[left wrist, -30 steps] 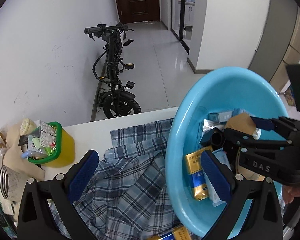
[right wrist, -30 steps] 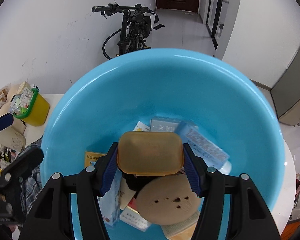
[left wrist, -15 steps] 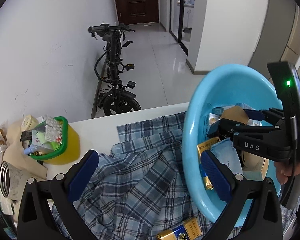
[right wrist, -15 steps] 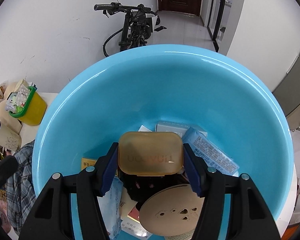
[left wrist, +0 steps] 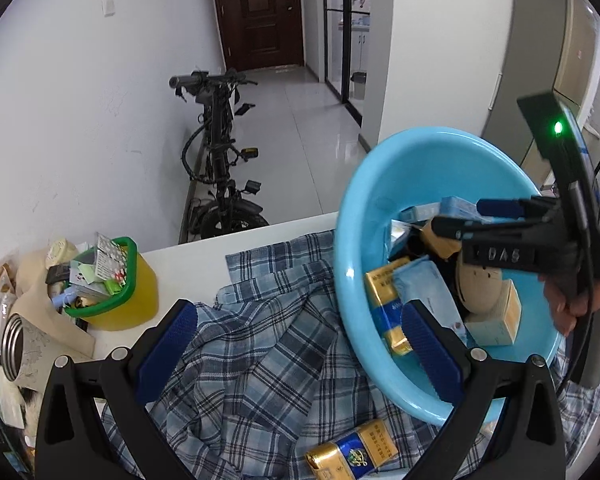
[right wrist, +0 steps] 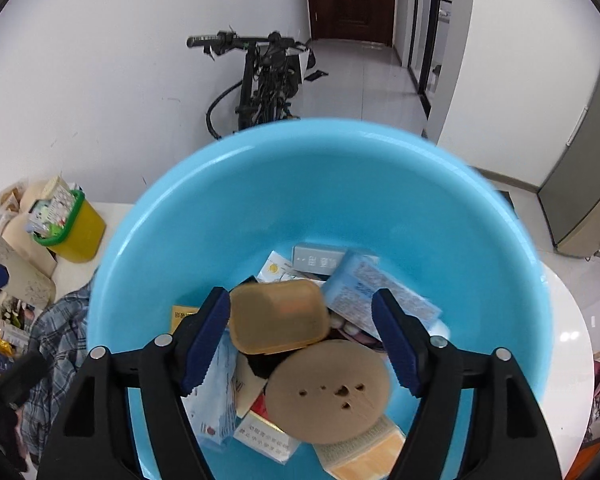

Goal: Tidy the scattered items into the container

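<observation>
A light blue basin (right wrist: 228, 208) holds several boxes, packets and a round tan disc (right wrist: 328, 390); it also shows in the left wrist view (left wrist: 364, 208). My right gripper (right wrist: 300, 340) is open inside the basin; an amber lidded box (right wrist: 278, 318) sits between its fingers, against the left pad and clear of the right one. My left gripper (left wrist: 296, 348) is open and empty above a plaid shirt (left wrist: 252, 360), its right finger over the basin's near rim. A gold and blue pack (left wrist: 352, 450) lies on the shirt below the basin.
A yellow bin with a green rim (left wrist: 116, 292), full of small items, stands on the white table (left wrist: 188, 256) at left, beside bags and a metal can (left wrist: 14, 344). A bicycle (left wrist: 220, 160) leans on the wall behind the table.
My right gripper has opened and let go of the amber box, which now rests in the basin. The left gripper has drawn back and up from the basin.
</observation>
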